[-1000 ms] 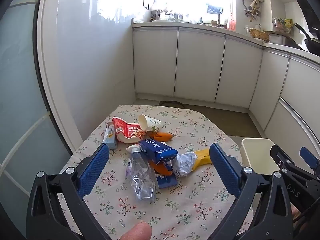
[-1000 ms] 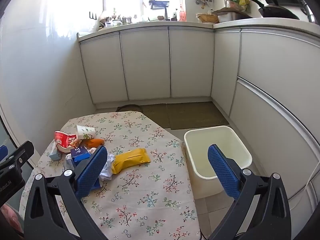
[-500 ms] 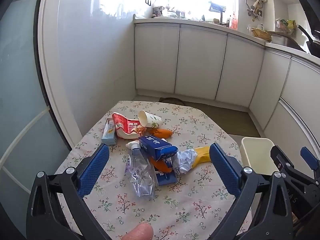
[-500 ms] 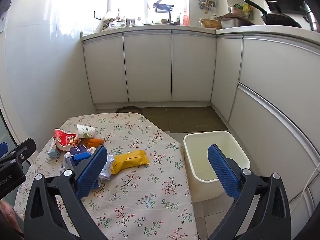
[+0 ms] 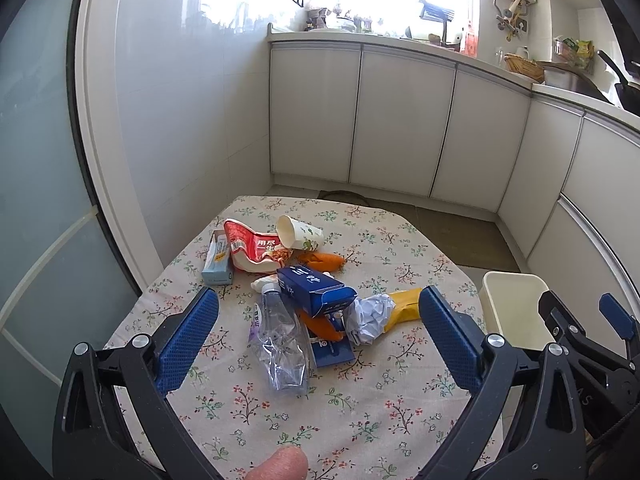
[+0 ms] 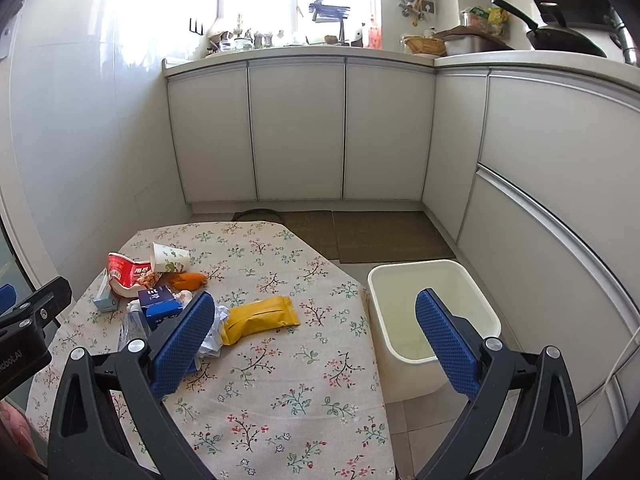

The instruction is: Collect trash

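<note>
Both jaw pairs are spread, nothing held. Crushed bottle (image 5: pixel 280 344) lies ahead of and between the left gripper (image 5: pixel 318 334) pads, long axis along the approach, nearer than to the right gripper (image 6: pixel 316 342); bin (image 6: pixel 434 312) sits rightward

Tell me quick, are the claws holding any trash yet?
Left claw: open, holding nothing, above the table's trash pile.
Right claw: open, holding nothing.
</note>
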### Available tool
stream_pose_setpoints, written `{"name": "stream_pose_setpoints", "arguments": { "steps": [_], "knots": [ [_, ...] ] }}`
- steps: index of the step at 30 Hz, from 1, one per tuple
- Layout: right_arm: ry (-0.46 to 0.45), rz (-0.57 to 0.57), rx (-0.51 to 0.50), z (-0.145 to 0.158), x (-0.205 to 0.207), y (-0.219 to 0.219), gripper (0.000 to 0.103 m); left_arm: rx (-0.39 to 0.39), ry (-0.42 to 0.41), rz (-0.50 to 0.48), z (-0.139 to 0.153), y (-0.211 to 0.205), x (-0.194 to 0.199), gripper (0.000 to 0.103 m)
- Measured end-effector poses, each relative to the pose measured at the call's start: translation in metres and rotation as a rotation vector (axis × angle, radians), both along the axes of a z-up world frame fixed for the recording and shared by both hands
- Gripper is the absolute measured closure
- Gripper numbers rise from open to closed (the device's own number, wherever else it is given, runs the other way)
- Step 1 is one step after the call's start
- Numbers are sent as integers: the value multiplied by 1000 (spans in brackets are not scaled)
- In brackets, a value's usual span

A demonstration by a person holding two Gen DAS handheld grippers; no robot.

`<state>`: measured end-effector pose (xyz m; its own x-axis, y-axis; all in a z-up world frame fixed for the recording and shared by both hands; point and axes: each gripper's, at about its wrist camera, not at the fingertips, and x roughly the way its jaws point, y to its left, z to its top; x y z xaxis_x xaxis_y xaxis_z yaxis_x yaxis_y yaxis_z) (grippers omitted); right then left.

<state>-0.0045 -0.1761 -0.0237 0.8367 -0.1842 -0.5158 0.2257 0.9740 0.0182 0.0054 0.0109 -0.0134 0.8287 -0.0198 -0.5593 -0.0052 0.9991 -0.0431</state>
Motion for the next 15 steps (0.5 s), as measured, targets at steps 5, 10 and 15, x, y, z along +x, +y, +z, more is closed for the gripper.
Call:
{"name": "stream_pose_setpoints", "arguments": {
  "steps": [5,10,15],
  "knots": [
    [0,-1,-1,0,0,0,5,4,3,0,-2,0,0,7],
    [3,0,-2,-1,1,2,5,5,8,2,-3,0,1,7],
    [7,-1,-4,-1,2,2,5,5,9,4,-4,0,1,7]
  ]
}}
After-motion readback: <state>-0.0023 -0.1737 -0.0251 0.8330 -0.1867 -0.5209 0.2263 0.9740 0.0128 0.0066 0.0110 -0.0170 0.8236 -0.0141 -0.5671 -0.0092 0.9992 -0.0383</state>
